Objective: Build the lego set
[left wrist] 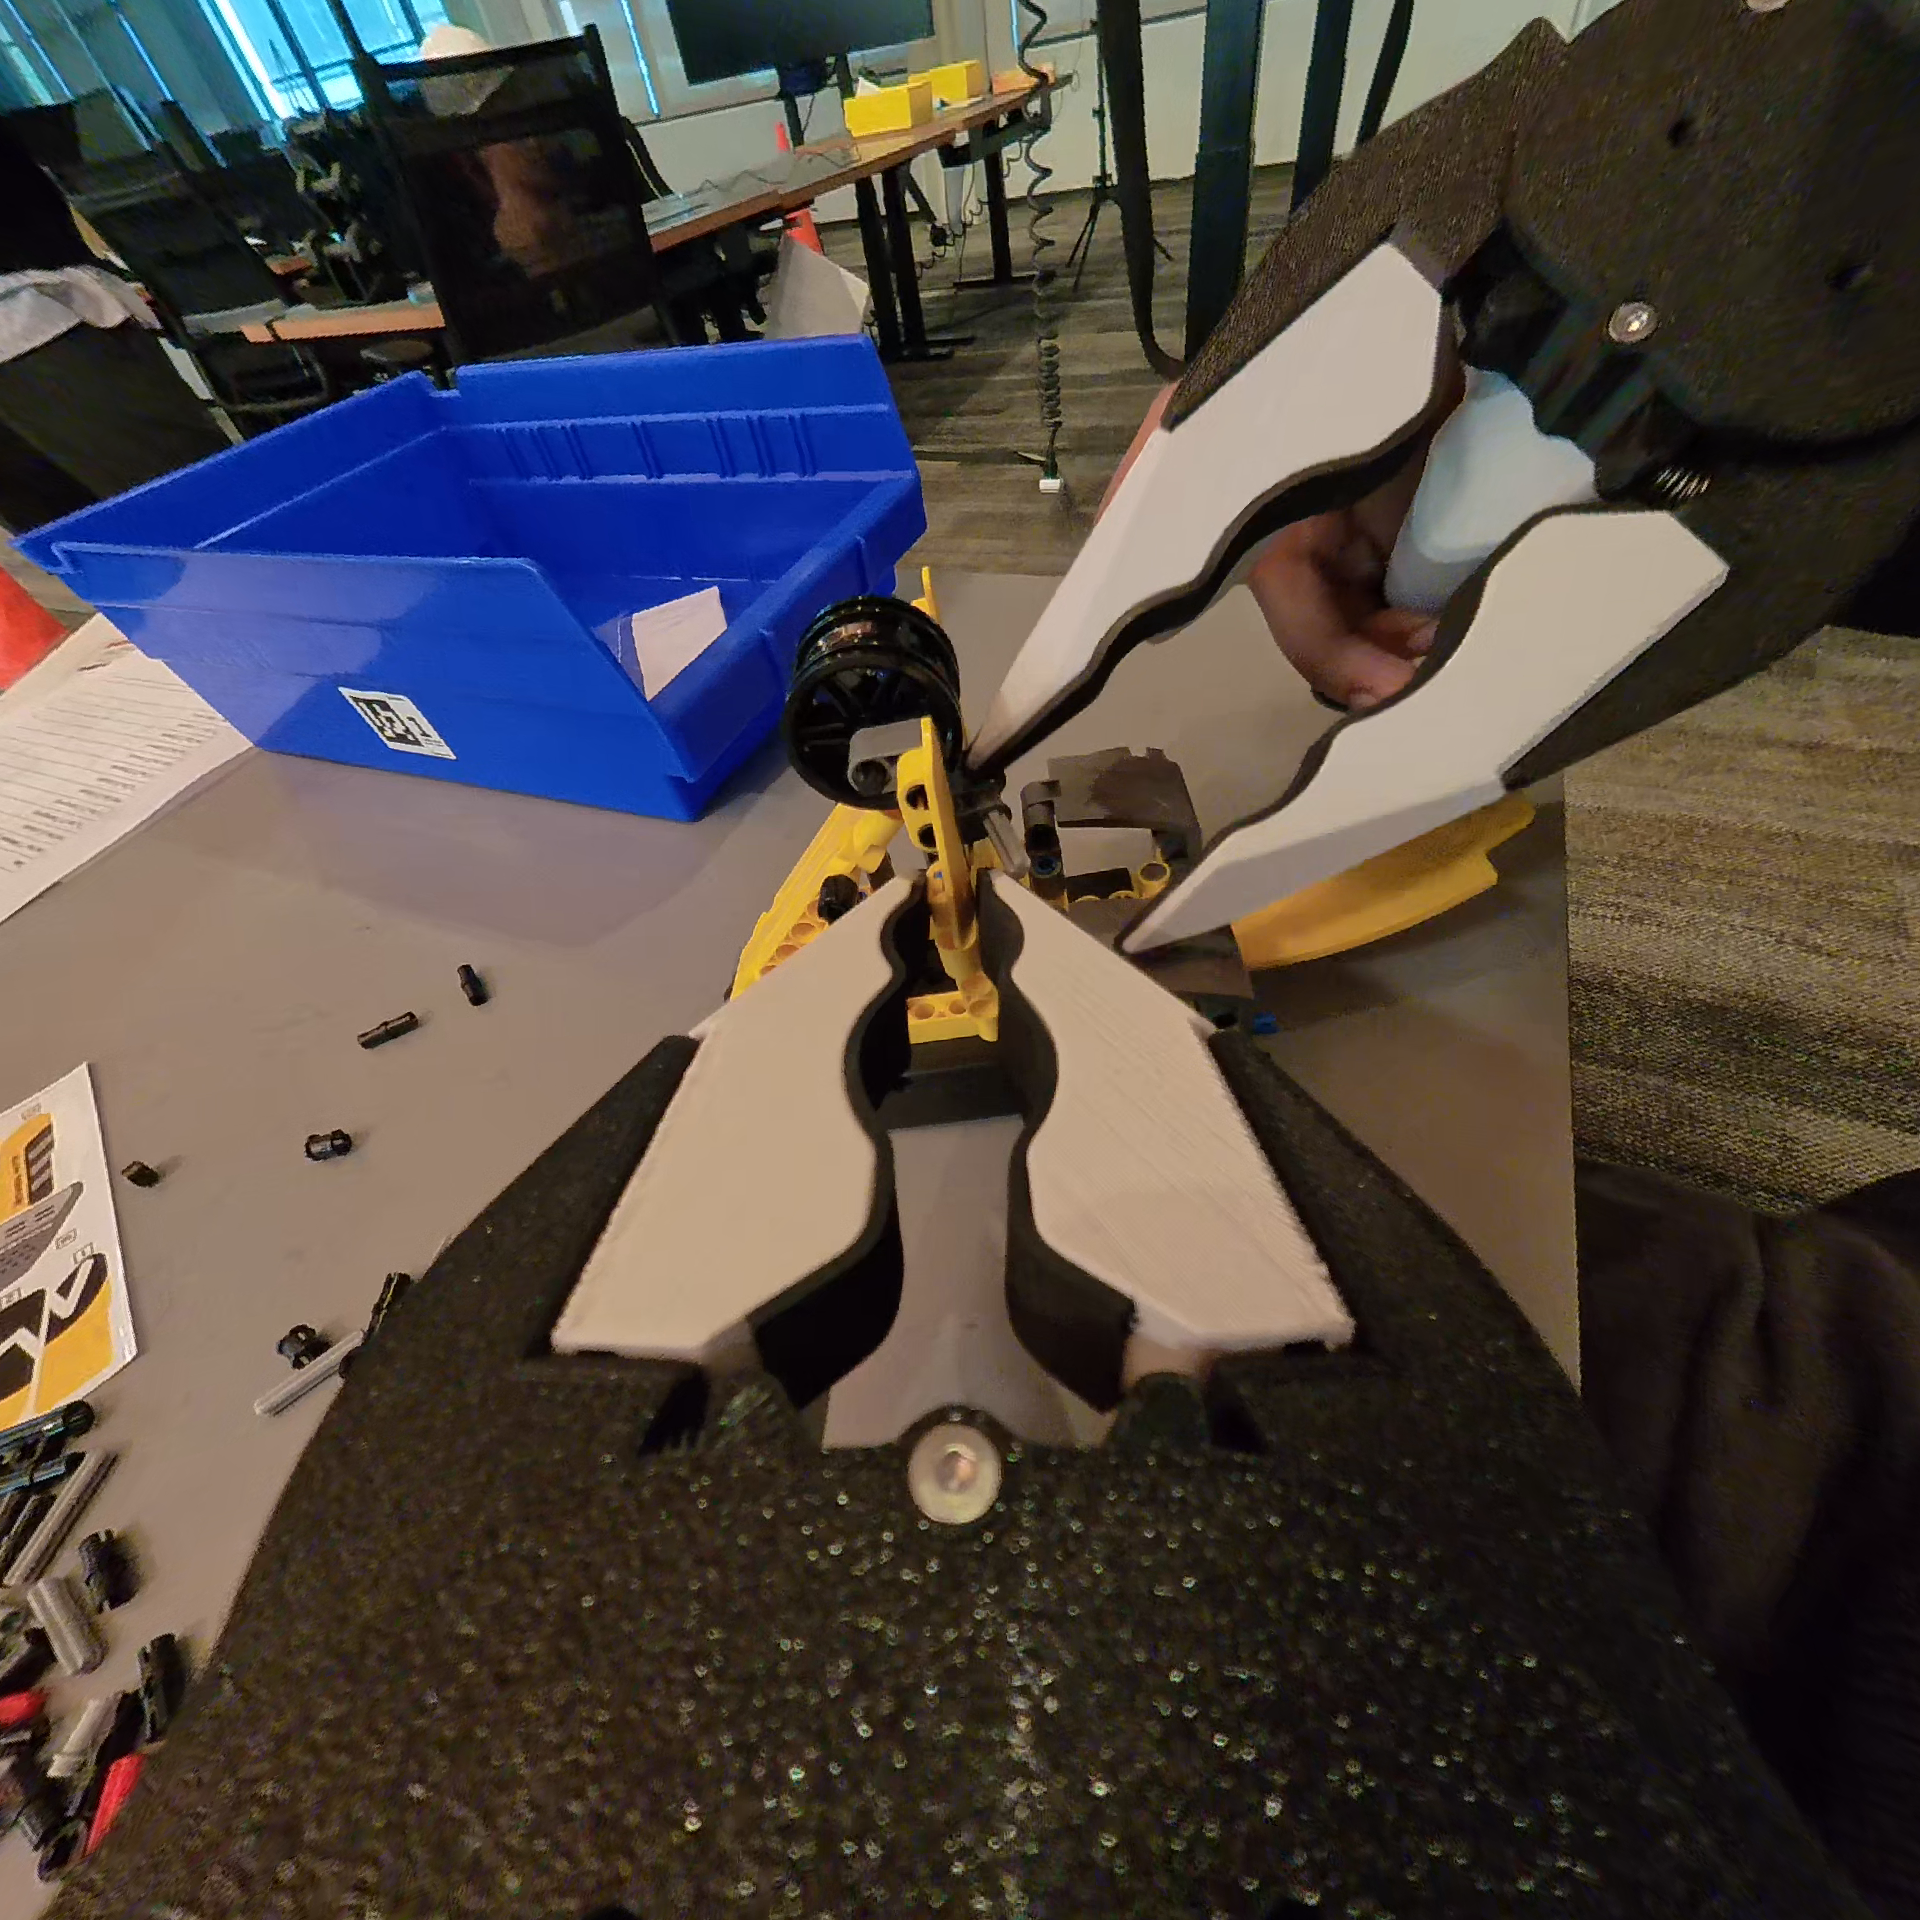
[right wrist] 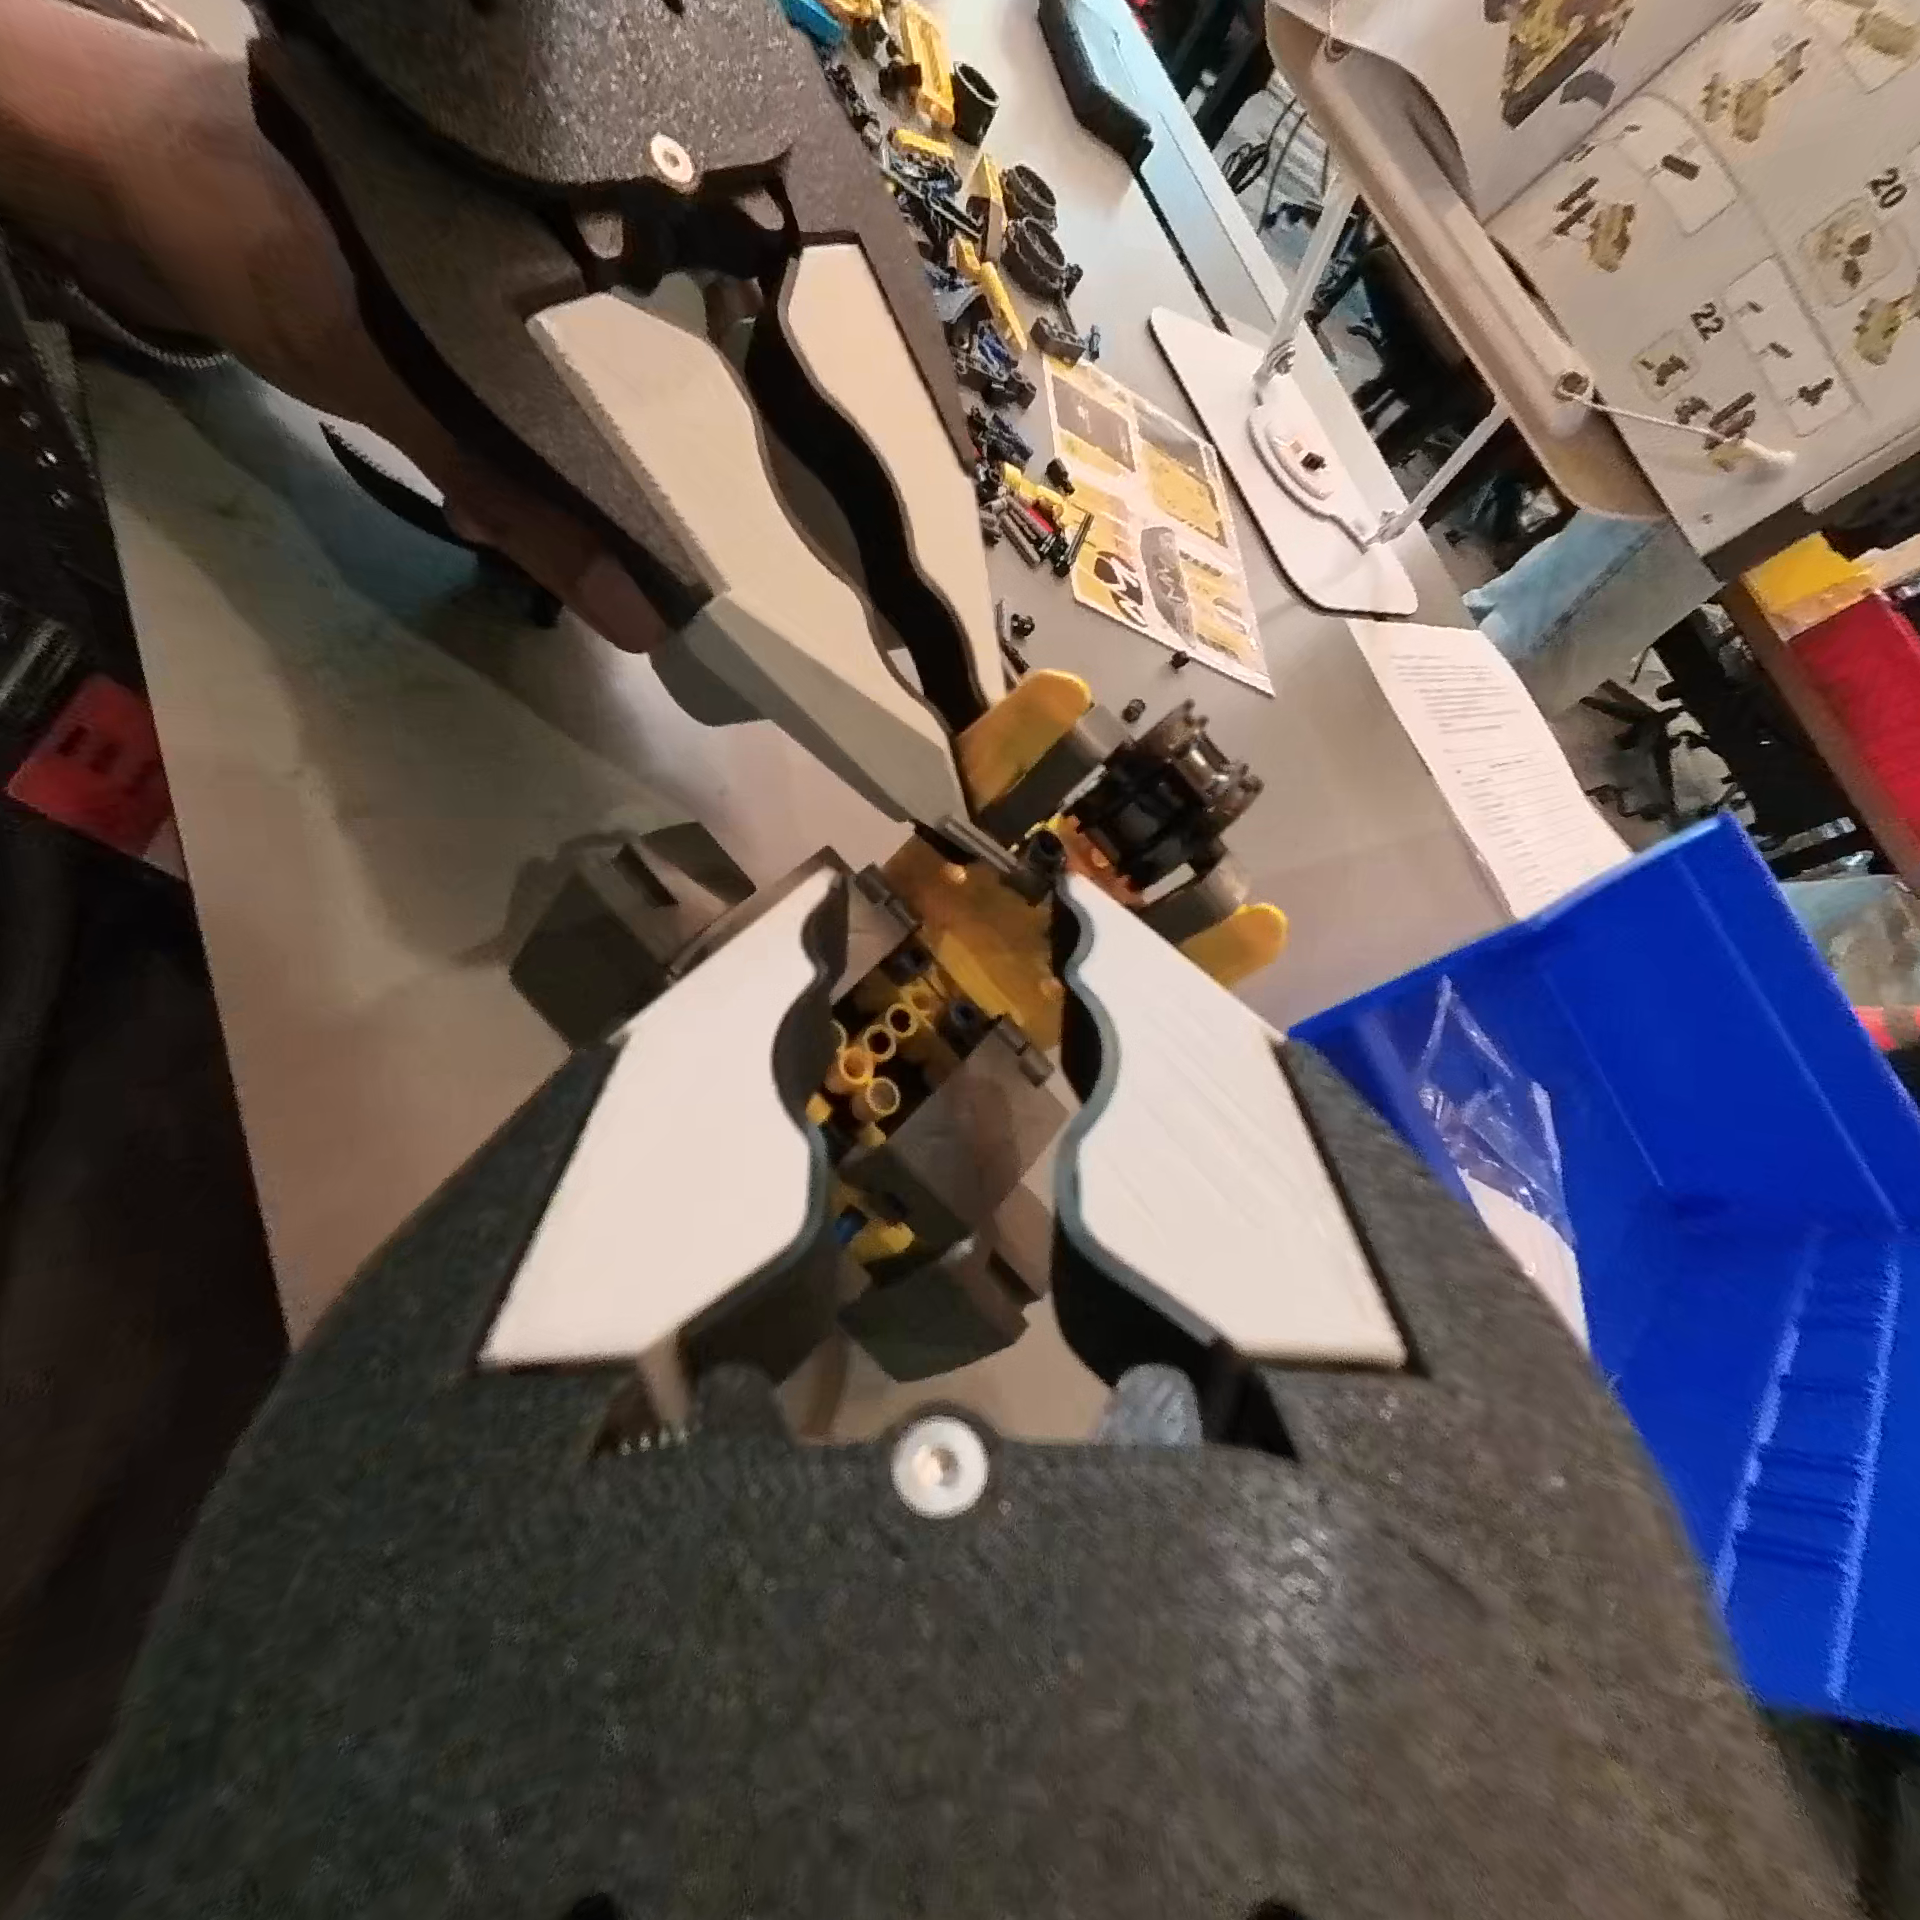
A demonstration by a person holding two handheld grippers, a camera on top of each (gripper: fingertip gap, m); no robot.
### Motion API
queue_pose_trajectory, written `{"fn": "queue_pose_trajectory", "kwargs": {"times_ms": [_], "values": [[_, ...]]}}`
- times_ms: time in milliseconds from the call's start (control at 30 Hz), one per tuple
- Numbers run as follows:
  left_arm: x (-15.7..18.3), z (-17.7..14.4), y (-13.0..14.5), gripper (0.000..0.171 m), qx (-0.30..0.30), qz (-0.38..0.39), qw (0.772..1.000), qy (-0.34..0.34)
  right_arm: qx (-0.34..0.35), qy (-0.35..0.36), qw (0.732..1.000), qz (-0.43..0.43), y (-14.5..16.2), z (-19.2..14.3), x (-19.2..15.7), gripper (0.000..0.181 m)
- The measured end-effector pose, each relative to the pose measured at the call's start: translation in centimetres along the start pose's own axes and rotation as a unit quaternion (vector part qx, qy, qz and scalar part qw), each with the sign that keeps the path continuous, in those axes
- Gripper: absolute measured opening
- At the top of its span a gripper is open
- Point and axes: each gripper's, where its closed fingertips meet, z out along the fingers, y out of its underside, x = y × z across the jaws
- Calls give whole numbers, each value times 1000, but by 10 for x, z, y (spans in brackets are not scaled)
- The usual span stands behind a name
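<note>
My left gripper (left wrist: 951, 883) is shut on an upright yellow beam (left wrist: 935, 821) of a yellow and black brick model (left wrist: 1382, 894) on the grey table. The beam carries a black wheel rim (left wrist: 868, 696) at its top. My right gripper (left wrist: 1055, 850) comes in from the upper right, open, one fingertip (left wrist: 982, 753) against a small black pin beside the beam, the other down on a black panel. In the right wrist view my right gripper (right wrist: 951, 878) straddles the model (right wrist: 997, 935), and the left gripper (right wrist: 940, 805) pinches the beam just beyond it, next to the rim (right wrist: 1174, 790).
A blue bin (left wrist: 416, 644) stands behind and left of the model; it also shows in the right wrist view (right wrist: 1662, 1143). Loose black pins (left wrist: 384, 1029), a sticker sheet (left wrist: 52, 1247) and printed paper (left wrist: 83, 758) lie left. The table edge (left wrist: 1558, 1039) is close on the right. Less than 4 cm separates the two grippers' tips.
</note>
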Motion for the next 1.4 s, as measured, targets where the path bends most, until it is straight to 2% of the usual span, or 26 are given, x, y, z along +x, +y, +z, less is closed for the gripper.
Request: {"fn": "queue_pose_trajectory", "kwargs": {"times_ms": [133,200,400,600,900,1400], "values": [[0,0,0,8,0,1,1000,1,-10,-5,1000,27,-1,0,0,37],[1,0,0,8,0,5,1000,0,-11,-8,999,47,-1,0,3,31],[1,0,0,8,0,9,1000,-3,-6,-55,989,137,-4,-2,-1,38],[1,0,0,8,0,8,1000,-4,-13,-47,975,217,-7,-1,0,40],[1,0,0,8,0,10,1000,-6,-31,-51,964,260,-11,-1,-4,49],[1,0,0,7,0,8,1000,-13,-48,-37,955,289,-10,0,-3,46]]}}
